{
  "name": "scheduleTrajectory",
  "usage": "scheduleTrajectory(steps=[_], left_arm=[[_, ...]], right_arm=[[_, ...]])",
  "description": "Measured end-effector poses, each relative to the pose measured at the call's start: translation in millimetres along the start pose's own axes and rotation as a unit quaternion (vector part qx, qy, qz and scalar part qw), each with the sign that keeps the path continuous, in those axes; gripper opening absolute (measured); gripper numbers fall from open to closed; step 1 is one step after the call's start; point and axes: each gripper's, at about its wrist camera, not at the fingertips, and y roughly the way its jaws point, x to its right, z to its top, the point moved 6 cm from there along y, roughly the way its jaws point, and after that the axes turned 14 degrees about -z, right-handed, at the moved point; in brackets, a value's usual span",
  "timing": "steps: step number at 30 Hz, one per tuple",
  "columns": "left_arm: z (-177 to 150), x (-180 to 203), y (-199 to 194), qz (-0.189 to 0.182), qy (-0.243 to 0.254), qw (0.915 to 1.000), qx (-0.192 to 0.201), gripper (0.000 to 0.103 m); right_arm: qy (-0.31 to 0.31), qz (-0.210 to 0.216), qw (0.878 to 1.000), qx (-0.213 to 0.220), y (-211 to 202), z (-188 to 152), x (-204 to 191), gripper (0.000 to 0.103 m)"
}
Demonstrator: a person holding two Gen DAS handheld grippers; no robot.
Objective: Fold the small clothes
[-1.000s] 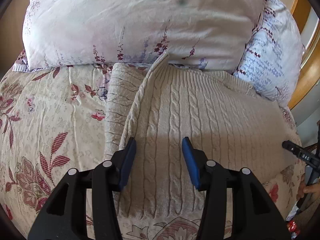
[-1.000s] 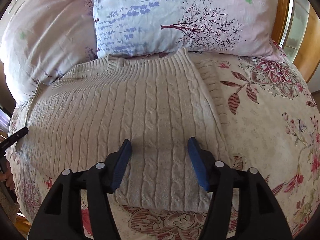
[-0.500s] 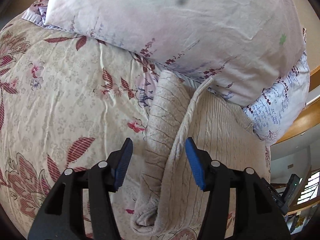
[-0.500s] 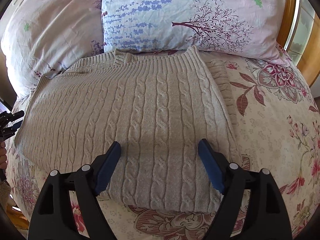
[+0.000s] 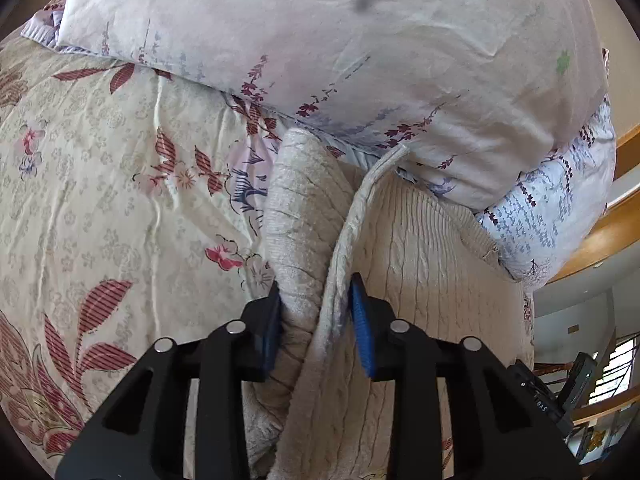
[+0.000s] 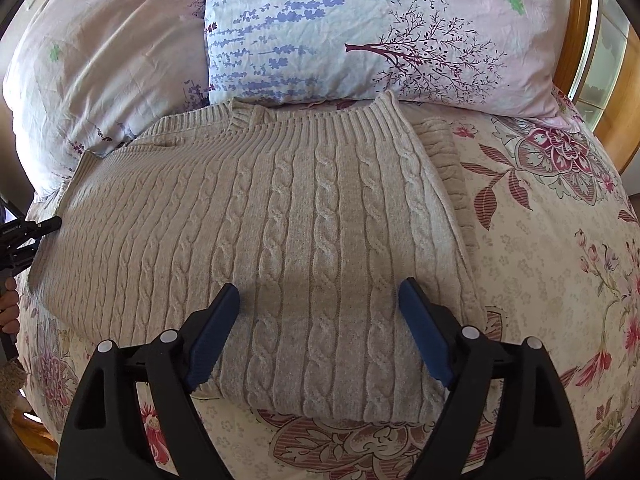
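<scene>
A beige cable-knit sweater [image 6: 280,220] lies flat on the bed with its collar toward the pillows. In the left wrist view its folded sleeve [image 5: 300,220] and the body's left edge [image 5: 420,260] stand bunched together. My left gripper [image 5: 316,320] is closing on that bunch, and both blue pads touch the fabric. My right gripper [image 6: 320,320] hovers over the sweater's lower right part with its jaws wide open and nothing gripped. The left gripper [image 6: 24,236] also shows at the left rim of the right wrist view, with a hand [image 6: 8,308] below it.
Two floral pillows [image 6: 380,32] [image 6: 100,60] lean against the sweater's collar end. A flowered bedspread [image 6: 560,260] [image 5: 100,200] spreads on both sides of the sweater. A wooden headboard [image 6: 576,40] rises behind the pillows. The bed's edge falls away at lower left in the right wrist view.
My left gripper moved from over the sweater's body to its left edge, rolled, and narrowed around the sleeve and edge. The right gripper's jaws widened while it stayed in place.
</scene>
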Motion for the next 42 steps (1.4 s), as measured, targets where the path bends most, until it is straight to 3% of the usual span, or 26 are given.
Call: scheduleTrajectory(steps=[4,11,24,30,33,36,39,42], left_arm=[[0,7,0,-0.004,-0.003,0.9999,0.009,0.018],[7,41,-6,-0.041,0.000,0.9987,0.030,0.016],[4,166,-3,-0.082,0.022,0.9951,0.050,0.015],[-25,220,37,-0.107,0.050,0.9929,0.017,0.015],[-45,229,71,-0.109,0.047,0.9928,-0.013,0.015],[-66,231,103,-0.102,0.046,0.9929,-0.042,0.015],[-79,232,120,-0.109,0.034,0.9918,-0.057,0.015],[-82,234,129,-0.108,0.038,0.9918,-0.057,0.016]], right_arm=[[0.002,0.002,1.000,0.002,0,0,-1,0.084],[0.008,0.007,1.000,0.002,-2,-2,0,0.084],[0.030,0.052,0.998,-0.006,-13,1,21,0.084],[0.054,0.078,0.995,0.024,-38,10,46,0.084],[0.075,0.122,0.989,0.034,-51,17,57,0.084],[0.100,0.182,0.978,0.015,-50,21,61,0.084],[0.129,0.236,0.963,-0.011,-45,24,62,0.084],[0.165,0.297,0.939,-0.045,-39,27,48,0.084]])
